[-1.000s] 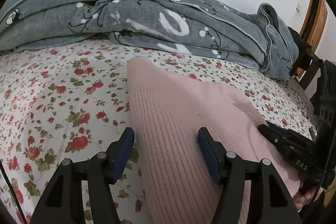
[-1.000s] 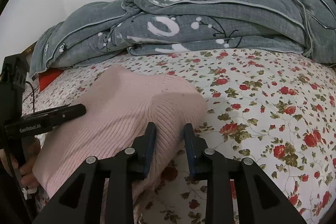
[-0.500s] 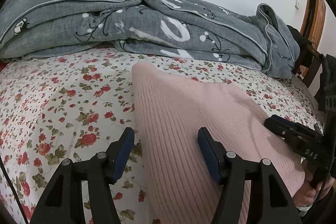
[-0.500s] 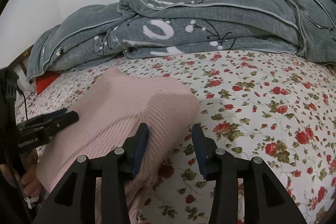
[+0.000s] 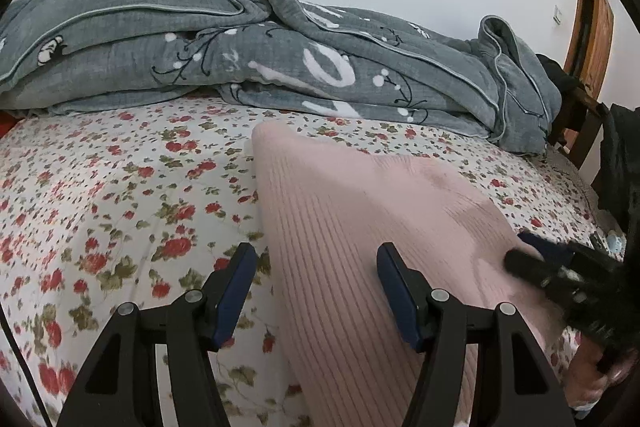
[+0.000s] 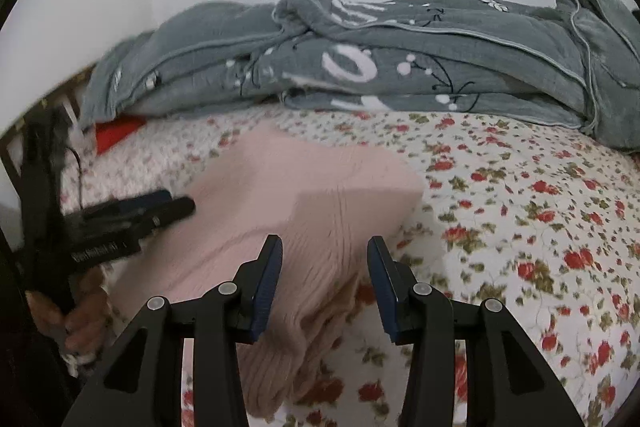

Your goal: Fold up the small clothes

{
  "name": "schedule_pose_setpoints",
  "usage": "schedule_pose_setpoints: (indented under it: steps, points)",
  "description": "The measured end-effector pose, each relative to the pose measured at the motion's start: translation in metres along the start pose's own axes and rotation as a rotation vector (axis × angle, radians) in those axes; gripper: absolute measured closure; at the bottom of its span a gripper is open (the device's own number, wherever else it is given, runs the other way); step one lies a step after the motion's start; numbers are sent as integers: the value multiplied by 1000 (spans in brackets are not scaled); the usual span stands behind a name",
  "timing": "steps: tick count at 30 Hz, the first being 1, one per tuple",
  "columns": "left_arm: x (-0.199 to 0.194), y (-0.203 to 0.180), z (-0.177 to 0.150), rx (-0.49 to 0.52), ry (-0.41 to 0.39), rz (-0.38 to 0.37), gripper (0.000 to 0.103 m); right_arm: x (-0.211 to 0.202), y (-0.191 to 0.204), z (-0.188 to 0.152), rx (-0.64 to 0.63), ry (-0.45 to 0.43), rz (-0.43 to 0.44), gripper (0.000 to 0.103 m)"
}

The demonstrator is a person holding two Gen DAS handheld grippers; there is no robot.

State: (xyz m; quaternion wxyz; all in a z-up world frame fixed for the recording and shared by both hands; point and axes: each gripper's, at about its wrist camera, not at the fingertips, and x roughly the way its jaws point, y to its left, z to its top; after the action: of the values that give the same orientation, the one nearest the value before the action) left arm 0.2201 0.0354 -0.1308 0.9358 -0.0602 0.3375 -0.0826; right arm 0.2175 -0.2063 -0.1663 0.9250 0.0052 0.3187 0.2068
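Both my tongs, left (image 5: 314,293) and right (image 6: 324,279), gape empty over the sweater (image 5: 384,227). I'd withdraw level, without snagging the fold.

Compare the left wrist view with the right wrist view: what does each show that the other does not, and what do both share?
Only the left wrist view shows a wooden door at far right and the right gripper seen from the side. Only the right wrist view shows a red item beside the quilt and the left gripper seen from the side. Both share the pink knit, the floral sheet, the grey quilt, and open jaws clear of the knit.
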Motion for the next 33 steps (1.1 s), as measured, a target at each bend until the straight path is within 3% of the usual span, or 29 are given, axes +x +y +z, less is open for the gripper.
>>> schedule_pose_setpoints:
  steps: [2, 19, 20, 23, 28, 33]
  points:
    - [-7, -1, -5, -10, -5, -13, 42, 0, 0, -10, 5, 13, -45, 60]
    - [-27, -19, -49, 10, 16, 25, 40, -17, -6, -30, 72, 42, -42, 60]
    - [-27, -18, -49, 8, 16, 25, 40, -17, -6, -32, 72, 43, -37, 65]
    - [-27, -17, -48, 7, 16, 21, 40, -18, -4, -35, 71, 41, 39, 98]
    - [-38, -17, -46, 17, -21, -9, 40, -41, -9, -30, 81, -67, 46, 98]
    - [-32, -18, -49, 32, -1, 1, 39, -12, -11, -37, 99, 60, 9, 99]
